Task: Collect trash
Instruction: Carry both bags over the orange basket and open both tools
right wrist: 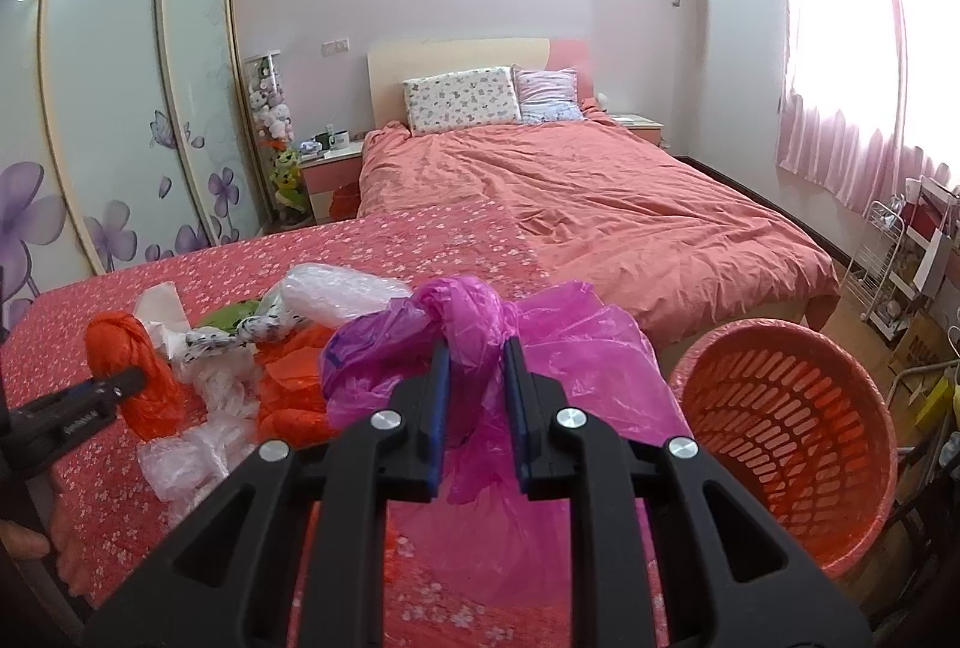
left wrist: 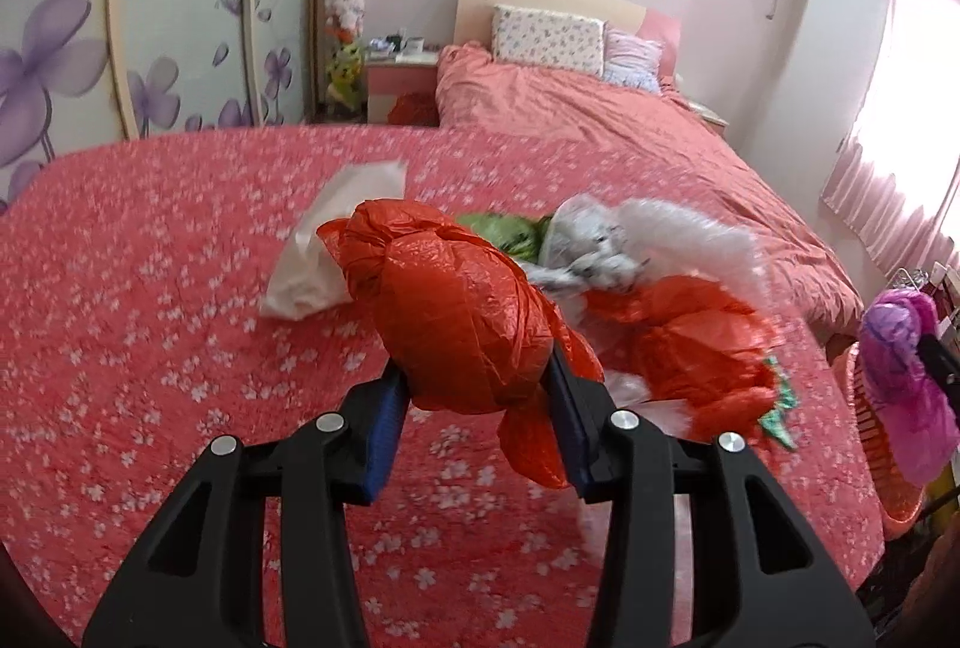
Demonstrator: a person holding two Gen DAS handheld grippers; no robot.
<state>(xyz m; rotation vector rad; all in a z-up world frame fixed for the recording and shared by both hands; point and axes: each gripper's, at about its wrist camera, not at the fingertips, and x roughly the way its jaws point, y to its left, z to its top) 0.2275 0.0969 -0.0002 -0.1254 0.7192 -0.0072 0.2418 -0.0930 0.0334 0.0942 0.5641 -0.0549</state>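
My left gripper (left wrist: 477, 378) is shut on a knotted orange plastic bag (left wrist: 462, 312) and holds it above the floral red cover (left wrist: 150, 348); the same bag shows in the right wrist view (right wrist: 135, 378). My right gripper (right wrist: 474, 366) is shut on a knotted magenta plastic bag (right wrist: 468, 312), which also shows at the right edge of the left wrist view (left wrist: 906, 378). An orange slatted basket (right wrist: 786, 444) stands to the right of the right gripper, below the cover's edge.
A heap of trash lies on the cover: another orange bag (left wrist: 696, 348), bubble wrap (right wrist: 336, 297), a green wrapper (right wrist: 231, 315), a spotted white bag (right wrist: 264, 330), clear plastic (right wrist: 192, 456) and a white tissue (left wrist: 336, 240). The bed (right wrist: 600, 192) is behind, shelves (right wrist: 900, 252) at right.
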